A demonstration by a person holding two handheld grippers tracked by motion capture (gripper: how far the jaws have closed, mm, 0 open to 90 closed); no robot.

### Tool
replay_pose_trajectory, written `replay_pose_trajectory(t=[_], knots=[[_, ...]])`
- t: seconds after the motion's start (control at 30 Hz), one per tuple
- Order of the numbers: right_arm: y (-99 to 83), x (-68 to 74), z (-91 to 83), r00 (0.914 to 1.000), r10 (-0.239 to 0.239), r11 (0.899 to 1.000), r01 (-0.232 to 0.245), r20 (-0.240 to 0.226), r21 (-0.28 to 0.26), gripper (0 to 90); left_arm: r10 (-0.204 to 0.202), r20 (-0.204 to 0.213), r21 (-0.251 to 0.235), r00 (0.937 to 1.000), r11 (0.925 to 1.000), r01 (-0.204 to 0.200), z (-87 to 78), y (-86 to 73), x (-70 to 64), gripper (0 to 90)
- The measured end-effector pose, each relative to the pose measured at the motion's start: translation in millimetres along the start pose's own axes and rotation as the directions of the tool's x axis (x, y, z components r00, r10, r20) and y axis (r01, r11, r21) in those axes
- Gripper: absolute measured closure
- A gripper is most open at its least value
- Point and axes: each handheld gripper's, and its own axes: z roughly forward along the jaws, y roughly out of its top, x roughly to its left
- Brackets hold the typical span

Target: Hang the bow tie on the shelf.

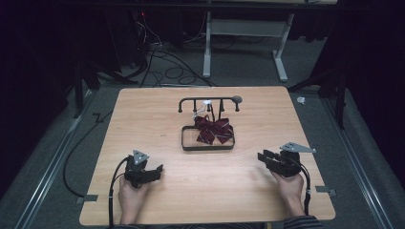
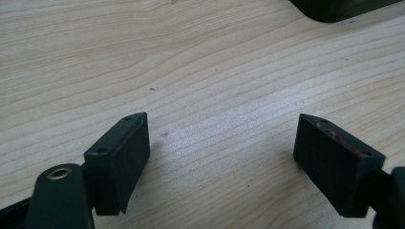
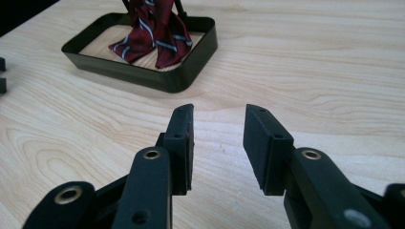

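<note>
Left hand-held gripper (image 1: 152, 171) wide open, right hand-held gripper (image 1: 263, 157) part open, both empty, bow (image 1: 213, 130) in tray (image 1: 208, 147)

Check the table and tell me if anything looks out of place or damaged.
Nothing stands out. The striped bow hangs from the black rack into its tray, which sits flat and upright. The left gripper and right gripper are both open and empty over bare table.

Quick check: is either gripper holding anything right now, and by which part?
Nothing is held. The left gripper and the right gripper are both open over bare table, apart from the bow tie.
</note>
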Motion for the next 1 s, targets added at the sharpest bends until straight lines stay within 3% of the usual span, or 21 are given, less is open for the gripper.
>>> replay_pose_trajectory(t=[0.67,1.0], knots=[[-12.9,-7.4,23.4,0.9983,0.008,0.998,-0.012,0.057,0.067,64.9,-0.001,0.0,0.0,1.0,1.0,0.001,0.0,0.0,0.1,20.4],[-16.9,-3.9,29.3,0.994,-0.036,0.995,0.027,0.104,0.092,64.5,-0.001,0.001,0.0,1.0,1.0,0.001,0.0,0.0,0.1,20.4]])
